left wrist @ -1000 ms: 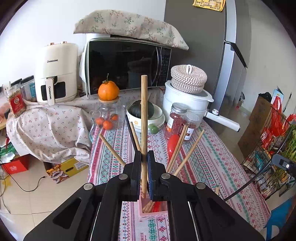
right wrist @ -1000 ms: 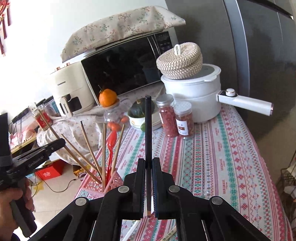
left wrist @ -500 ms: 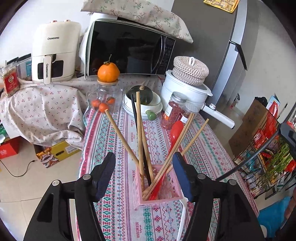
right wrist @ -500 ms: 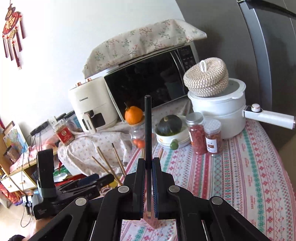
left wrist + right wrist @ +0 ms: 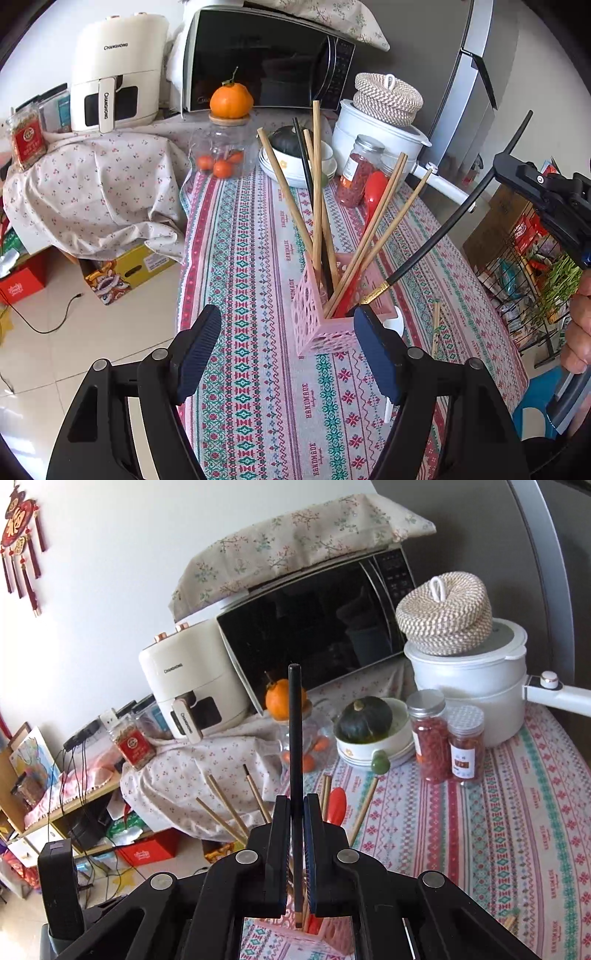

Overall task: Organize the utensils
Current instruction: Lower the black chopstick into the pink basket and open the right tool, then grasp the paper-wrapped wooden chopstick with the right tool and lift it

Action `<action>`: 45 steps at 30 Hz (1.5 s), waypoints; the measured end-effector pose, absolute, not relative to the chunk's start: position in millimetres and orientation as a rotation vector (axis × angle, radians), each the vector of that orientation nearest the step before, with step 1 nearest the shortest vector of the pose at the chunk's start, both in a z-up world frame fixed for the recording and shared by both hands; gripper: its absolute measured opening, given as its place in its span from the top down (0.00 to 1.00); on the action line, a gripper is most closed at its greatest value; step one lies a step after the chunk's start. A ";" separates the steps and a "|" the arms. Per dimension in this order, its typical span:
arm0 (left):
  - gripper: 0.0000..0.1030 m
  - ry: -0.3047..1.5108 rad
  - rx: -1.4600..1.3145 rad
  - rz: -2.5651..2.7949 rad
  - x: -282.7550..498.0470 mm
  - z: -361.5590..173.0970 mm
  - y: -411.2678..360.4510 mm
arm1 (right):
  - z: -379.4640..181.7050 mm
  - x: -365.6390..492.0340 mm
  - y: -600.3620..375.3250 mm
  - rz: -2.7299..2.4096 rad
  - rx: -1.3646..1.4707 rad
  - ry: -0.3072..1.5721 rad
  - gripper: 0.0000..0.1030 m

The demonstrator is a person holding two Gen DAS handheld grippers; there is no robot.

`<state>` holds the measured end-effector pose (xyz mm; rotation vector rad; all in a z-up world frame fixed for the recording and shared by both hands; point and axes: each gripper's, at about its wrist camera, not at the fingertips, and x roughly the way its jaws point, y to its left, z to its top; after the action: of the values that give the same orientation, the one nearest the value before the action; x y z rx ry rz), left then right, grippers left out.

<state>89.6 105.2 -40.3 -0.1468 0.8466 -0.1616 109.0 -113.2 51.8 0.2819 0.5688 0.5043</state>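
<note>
Black chopstick (image 5: 295, 738), gold-banded tip, clamped in right gripper (image 5: 295, 853); left gripper (image 5: 288, 354) wide, holding nothing.

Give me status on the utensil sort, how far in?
Mostly done: the pink holder holds several wooden chopsticks, a black one and a red spoon. In hand: right gripper lowering a black chopstick into it; left gripper is open. Left: white spoon and a loose chopstick on the table.
</note>
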 end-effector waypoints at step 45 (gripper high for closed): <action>0.13 1.169 -0.047 -0.261 90.6 -101.6 12.7 | -91.7 139.2 -227.2 0.078 0.258 1.126 0.15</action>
<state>90.6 12.7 -101.6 -0.0475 1.1693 -0.2613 139.2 -227.2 -91.7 0.2577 1.1256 0.0782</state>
